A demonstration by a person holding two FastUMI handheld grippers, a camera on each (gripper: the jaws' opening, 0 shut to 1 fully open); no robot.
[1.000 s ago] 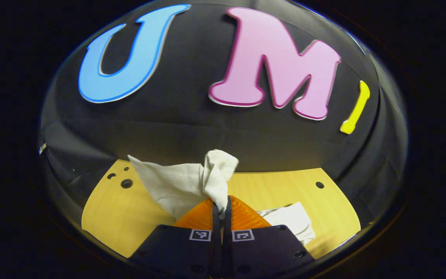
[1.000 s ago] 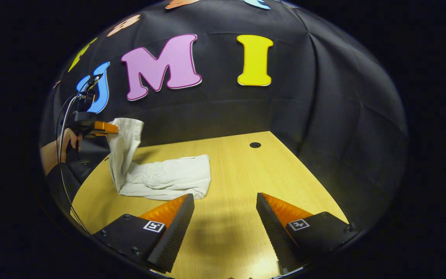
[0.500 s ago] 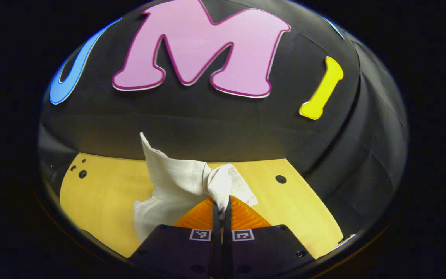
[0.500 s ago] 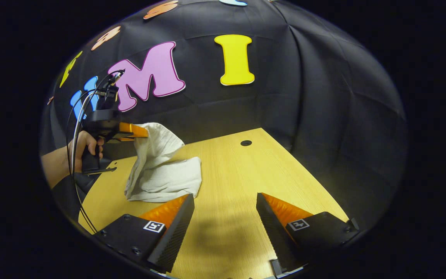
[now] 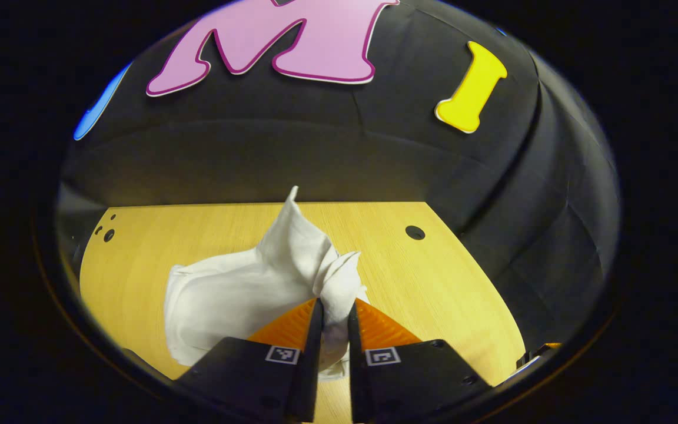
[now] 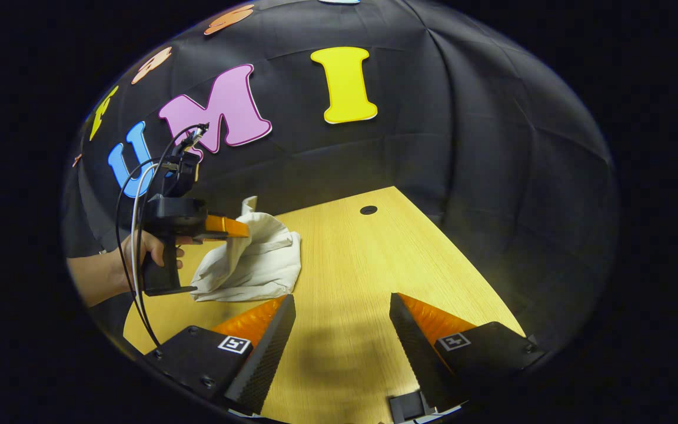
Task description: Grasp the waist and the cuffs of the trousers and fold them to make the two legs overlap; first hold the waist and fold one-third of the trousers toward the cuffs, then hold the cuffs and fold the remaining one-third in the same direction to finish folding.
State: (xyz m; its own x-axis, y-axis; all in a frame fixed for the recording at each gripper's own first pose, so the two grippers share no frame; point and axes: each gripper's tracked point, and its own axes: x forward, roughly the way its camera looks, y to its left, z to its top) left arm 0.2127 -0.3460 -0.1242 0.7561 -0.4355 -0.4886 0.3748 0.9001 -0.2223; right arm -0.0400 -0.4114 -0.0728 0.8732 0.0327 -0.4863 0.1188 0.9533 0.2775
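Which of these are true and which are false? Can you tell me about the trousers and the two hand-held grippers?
1. The left hand-held gripper pinches the white trousers. True.
2. The right hand-held gripper is shut on the trousers. False: its fingers stand wide apart over bare table.
3. The trousers lie flat and spread out. False: they are bunched, one end lifted.
4. A hand holds the left hand-held gripper. True.
5. The table is wooden with a round hole. True.
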